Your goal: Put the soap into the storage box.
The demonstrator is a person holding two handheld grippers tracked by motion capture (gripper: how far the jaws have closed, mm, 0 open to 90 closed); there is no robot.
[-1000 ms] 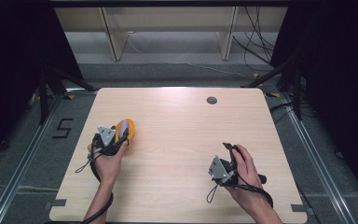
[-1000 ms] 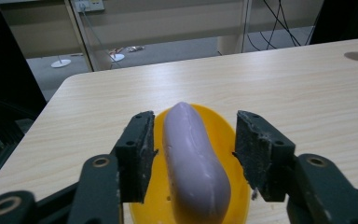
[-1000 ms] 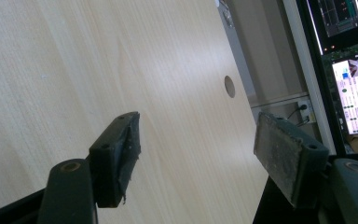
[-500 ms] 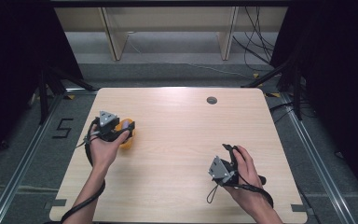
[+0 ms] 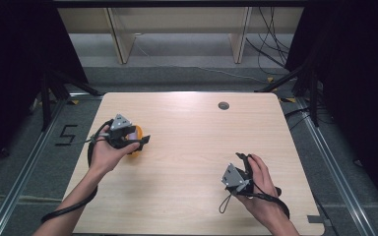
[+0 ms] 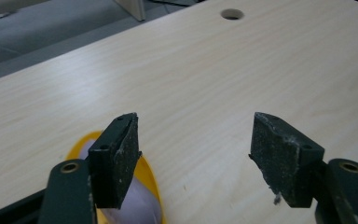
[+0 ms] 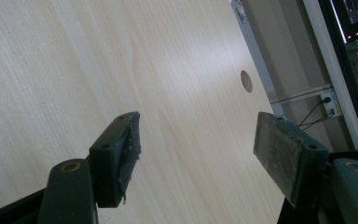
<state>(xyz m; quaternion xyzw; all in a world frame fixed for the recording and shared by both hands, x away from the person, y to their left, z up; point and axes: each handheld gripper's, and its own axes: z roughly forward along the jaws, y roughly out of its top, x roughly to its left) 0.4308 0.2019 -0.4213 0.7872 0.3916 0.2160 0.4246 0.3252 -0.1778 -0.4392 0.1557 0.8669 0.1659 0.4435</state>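
A round yellow-orange object [image 5: 135, 148] with a pale lilac-white part lies on the left side of the light wooden table [image 5: 197, 147]. My left gripper [image 5: 142, 139] hovers right over it and points to the right. Seen from the left gripper view, the left gripper [image 6: 193, 154] is open with bare table between its jaws, and the yellow object [image 6: 144, 196] sits under the left jaw. My right gripper [image 5: 242, 161], held in the person's right hand at the front right, is low over the wood. In the right gripper view, the right gripper [image 7: 196, 158] is open and holds nothing.
A round cable hole [image 5: 223, 105] is set in the table near its far edge; it also appears as the hole [image 6: 232, 14] and the hole [image 7: 246, 80]. Beyond the table's edges are grey floor, metal rails and a wooden frame [image 5: 120, 39] at the back.
The left hand moved forward along the table's left side and turned its gripper to point right, over the yellow object. The right hand and gripper stayed put.
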